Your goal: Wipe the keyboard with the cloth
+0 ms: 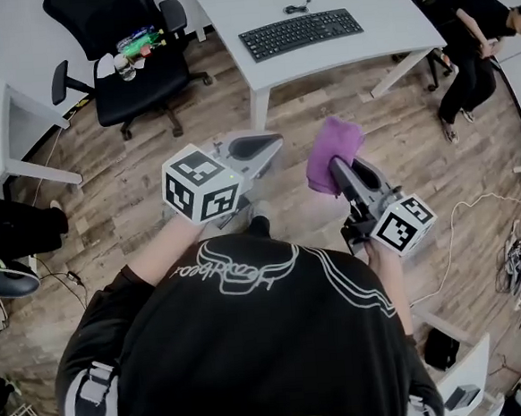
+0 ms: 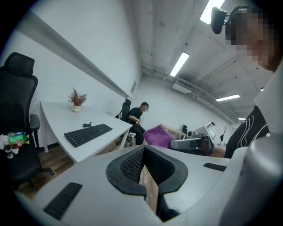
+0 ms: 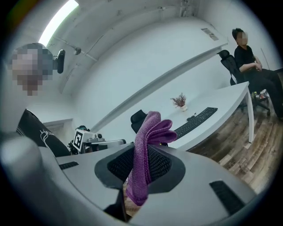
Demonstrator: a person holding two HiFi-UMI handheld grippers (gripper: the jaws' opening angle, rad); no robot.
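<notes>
Your left gripper [image 1: 257, 147]: held low in front of you over the floor, jaws closed tip to tip with nothing between them.
Your right gripper [image 1: 340, 168]: just beside the left one, clamped on the purple cloth [image 1: 332, 145], which sticks up past the jaws in a folded bunch.
Floor [image 1: 132, 177]: wood planks under both grippers.
Surface [image 1: 388, 4]: a white desk on white legs ahead of you, well apart from both grippers.
Keyboard [image 1: 301, 33]: black, lying flat on the surface near its front edge, with neither gripper touching it. A small dark cable [image 1: 296, 9] lies just behind it.
Plant [image 2: 77, 99]: a small pot near the far end of the surface, seen in your left gripper view.
Chair [image 1: 127, 51]: a black office chair to the left of the surface, with a bottle and coloured items on its seat.
Room: white walls and strip lights [image 2: 180, 64] on the ceiling. A person [image 1: 476, 42] in dark clothes sits beyond the right end of the surface.
</notes>
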